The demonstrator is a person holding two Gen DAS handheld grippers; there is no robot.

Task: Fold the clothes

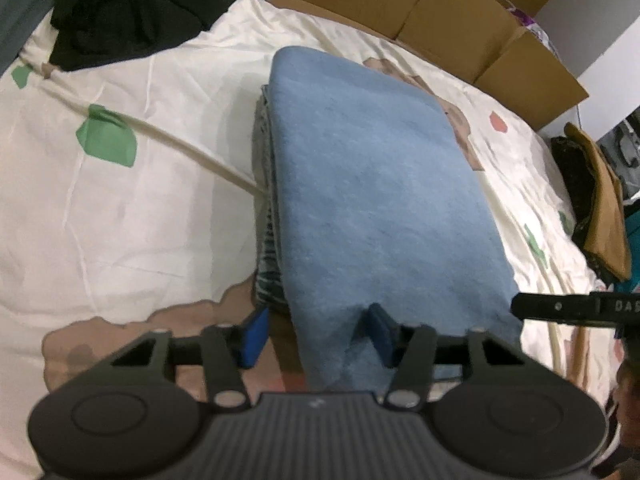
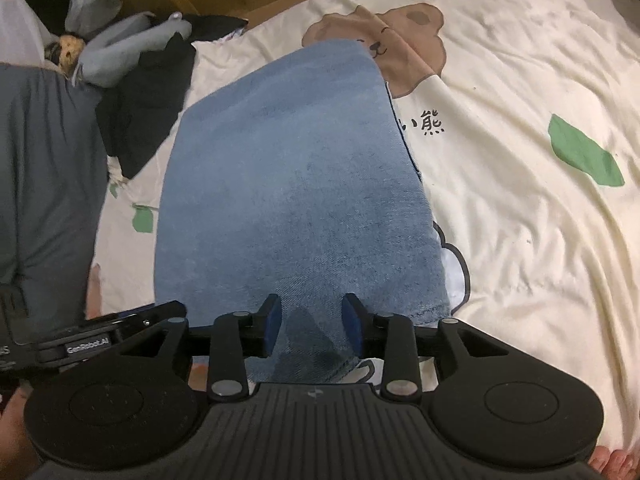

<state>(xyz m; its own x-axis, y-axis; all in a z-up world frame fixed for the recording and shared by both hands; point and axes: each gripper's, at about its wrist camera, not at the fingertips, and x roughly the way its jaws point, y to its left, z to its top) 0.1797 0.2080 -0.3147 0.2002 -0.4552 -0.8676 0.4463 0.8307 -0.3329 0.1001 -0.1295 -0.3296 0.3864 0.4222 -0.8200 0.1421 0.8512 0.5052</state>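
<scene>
**Folded blue cloth on the bed, both grippers at its near edge**

The blue cloth (image 1: 372, 184) is a soft, nubby, denim-like fabric folded into a long rectangle with rounded corners. It lies flat on a cream bedsheet (image 1: 132, 216) printed with green patches and brown bears. Its long axis runs away from both cameras.

The left gripper (image 1: 318, 334) has its blue-padded fingers spread apart, one on each side of the cloth's near left corner. The right gripper (image 2: 314, 326) also stands open, its pads straddling a ridge of the near edge without pinching it.

Only the left view shows the striped grey layers (image 1: 266, 216) stacked under the cloth's left side, the cardboard boxes (image 1: 448, 20) past the bed and a black garment (image 1: 132, 8). Only the right view shows the bear print (image 2: 404, 44) with black characters and a grey stuffed toy (image 2: 120, 40).
</scene>
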